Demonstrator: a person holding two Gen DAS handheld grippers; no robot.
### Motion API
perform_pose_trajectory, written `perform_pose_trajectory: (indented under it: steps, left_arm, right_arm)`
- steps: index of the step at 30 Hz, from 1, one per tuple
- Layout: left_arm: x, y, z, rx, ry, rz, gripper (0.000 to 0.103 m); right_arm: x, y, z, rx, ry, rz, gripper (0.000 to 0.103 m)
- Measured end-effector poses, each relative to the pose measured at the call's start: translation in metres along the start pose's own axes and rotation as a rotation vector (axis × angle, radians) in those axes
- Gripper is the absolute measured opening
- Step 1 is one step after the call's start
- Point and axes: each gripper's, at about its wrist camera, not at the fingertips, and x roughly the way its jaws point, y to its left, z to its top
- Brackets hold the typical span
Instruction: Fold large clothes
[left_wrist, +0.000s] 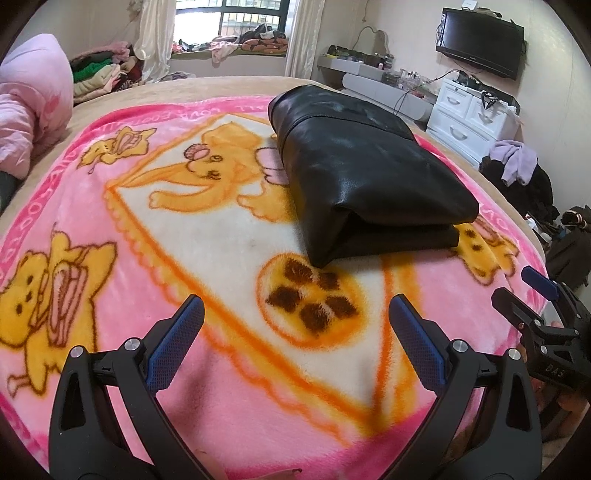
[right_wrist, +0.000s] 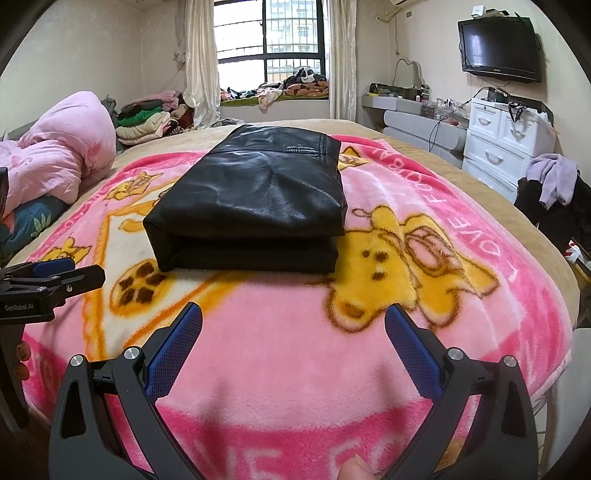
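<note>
Bedroom, pink blanket (right_wrist: 295, 369) on bed. Folded black leather garment (right_wrist: 255, 199): heavy, slick, springy; grip near-edge fold. Left tongs (left_wrist: 295, 325), right tongs (right_wrist: 293, 328) wide apart, empty.

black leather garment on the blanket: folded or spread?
Folded: the black leather garment lies as a compact stacked rectangle, layered edges visible in front, on the pink blanket.

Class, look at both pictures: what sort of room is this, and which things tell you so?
Most likely a home bedroom: a bed under a pink blanket, a pink duvet bunched at one side, and a white drawer unit below a wall television.
</note>
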Motion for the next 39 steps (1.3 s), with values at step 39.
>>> perform_pose_trajectory:
  steps: [39]
  left_arm:
    - [-0.0027, 0.0043, 0.0035, -0.002, -0.003, 0.011, 0.094]
  right_arm:
    - [-0.0008, 0.0032, 0.0000, -0.018, -0.001, 0.002, 0.099]
